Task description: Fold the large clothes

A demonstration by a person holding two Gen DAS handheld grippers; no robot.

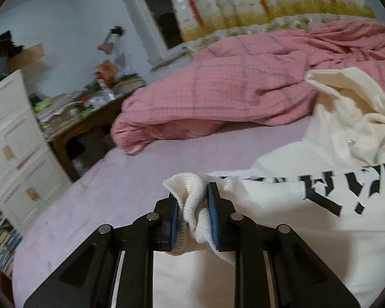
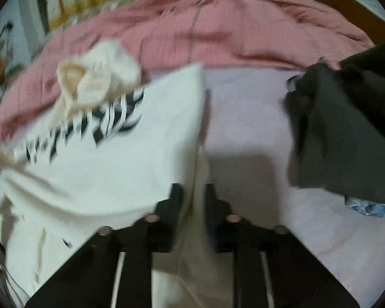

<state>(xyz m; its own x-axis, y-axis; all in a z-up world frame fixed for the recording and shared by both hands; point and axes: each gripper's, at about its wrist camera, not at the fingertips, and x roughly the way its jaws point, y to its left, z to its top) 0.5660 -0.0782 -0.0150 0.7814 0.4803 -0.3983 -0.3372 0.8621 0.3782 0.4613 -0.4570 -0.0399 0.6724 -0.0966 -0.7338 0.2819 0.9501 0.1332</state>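
Observation:
A white hoodie [image 1: 282, 236] with black lettering [image 1: 346, 190] lies spread on the lilac bed sheet [image 1: 110, 195]. Its cream hood [image 1: 354, 107] is bunched at the far right. My left gripper [image 1: 192, 195] is shut on a ribbed cuff [image 1: 190, 205] of the hoodie, which bulges out between the blue pads. In the blurred right wrist view the same hoodie [image 2: 110, 169] fills the left half, with its hood [image 2: 97, 79] crumpled on top. My right gripper [image 2: 194, 192] is shut on the hoodie's right edge, a strip of white cloth running up between its fingers.
A rumpled pink checked quilt [image 1: 231, 84] lies across the bed behind the hoodie. A dark garment [image 2: 346, 133] lies on the sheet at the right, over a blue patterned cloth [image 2: 372, 209]. Left of the bed stand a cluttered wooden table [image 1: 84, 113] and white drawers [image 1: 15, 138].

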